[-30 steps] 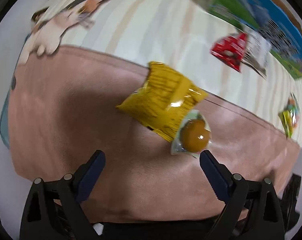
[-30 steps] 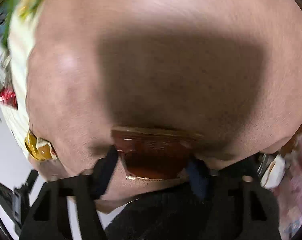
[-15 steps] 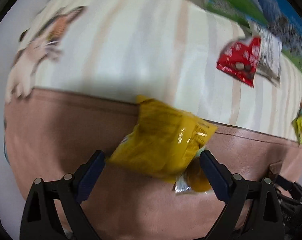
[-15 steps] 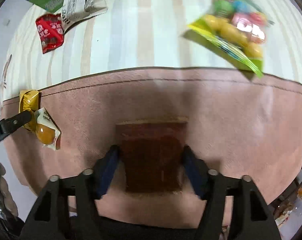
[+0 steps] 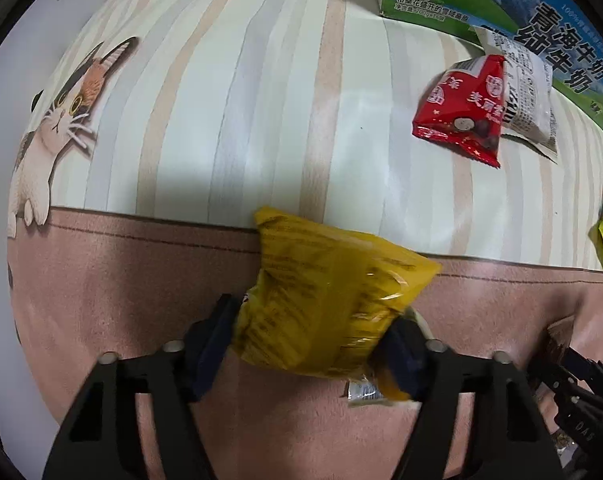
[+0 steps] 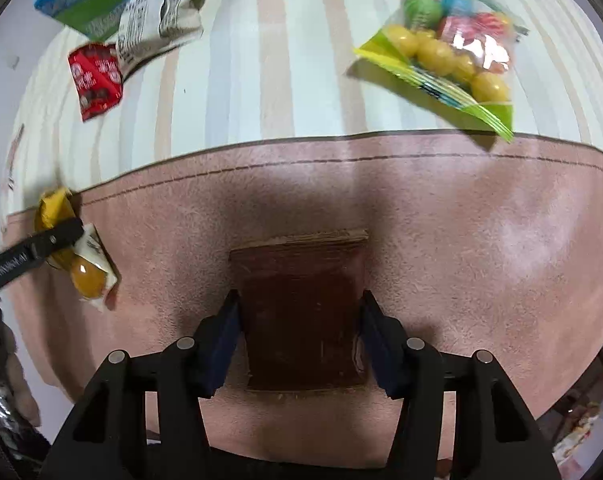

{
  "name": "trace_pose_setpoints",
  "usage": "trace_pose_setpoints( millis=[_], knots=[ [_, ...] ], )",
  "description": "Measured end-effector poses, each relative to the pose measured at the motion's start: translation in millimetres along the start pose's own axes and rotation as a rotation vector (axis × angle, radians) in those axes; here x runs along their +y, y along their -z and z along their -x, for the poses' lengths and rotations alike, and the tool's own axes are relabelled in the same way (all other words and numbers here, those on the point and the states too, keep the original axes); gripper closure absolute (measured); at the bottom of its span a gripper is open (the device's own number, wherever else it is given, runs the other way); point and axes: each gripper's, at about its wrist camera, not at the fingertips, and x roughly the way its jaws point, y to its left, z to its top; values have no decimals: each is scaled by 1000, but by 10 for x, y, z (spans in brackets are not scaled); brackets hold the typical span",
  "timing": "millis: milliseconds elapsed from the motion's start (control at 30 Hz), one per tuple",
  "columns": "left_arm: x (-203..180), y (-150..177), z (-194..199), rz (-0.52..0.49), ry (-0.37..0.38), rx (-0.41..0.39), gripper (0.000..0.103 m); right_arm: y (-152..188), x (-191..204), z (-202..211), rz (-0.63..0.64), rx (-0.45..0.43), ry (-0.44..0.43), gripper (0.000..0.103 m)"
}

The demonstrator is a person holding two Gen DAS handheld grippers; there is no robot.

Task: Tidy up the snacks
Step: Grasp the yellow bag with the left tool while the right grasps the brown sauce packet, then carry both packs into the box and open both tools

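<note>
Now both grippers close — left gripper (image 5: 313, 340) on yellow packet (image 5: 325, 300), right gripper (image 6: 299, 336) on brown packet (image 6: 301, 312).

Matt cloth below, glossy wrappers on top

The pink mat (image 6: 461, 240) looks like soft, matt suede-like cloth with a fine nap and 1 stitched seam along its edge; the striped cover (image 5: 261, 100) beyond it is smooth and faintly sheened. The yellow packet (image 5: 325, 304) is crinkled glossy plastic film, as are the red packet (image 5: 461, 108) and the clear candy bag (image 6: 449, 48), which throws bright glare. The brown packet (image 6: 301, 312) is darker and duller, with a ridged crimped top edge. The gripper fingers (image 6: 221, 336) are matt black plastic with dull blue pads and small shiny metal pins.
</note>
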Motion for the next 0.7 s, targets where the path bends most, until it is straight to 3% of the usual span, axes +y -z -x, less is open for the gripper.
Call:
trace_pose_setpoints(
  millis=[233, 500, 567, 700],
  knots=[
    [75, 147, 354, 42, 46, -25, 40, -18, -134, 374, -42, -36, -93, 44],
    [178, 40, 1318, 75, 167, -167, 40, -364, -178, 1118, -23, -137, -208, 44],
    [127, -97, 1570, 66, 211, -204, 40, -521, -226, 1400, -13, -174, -242, 44],
    [-169, -713, 1812, 31, 303, -234, 40, -1026, -227, 1923, 0, -253, -295, 44]
  ],
)
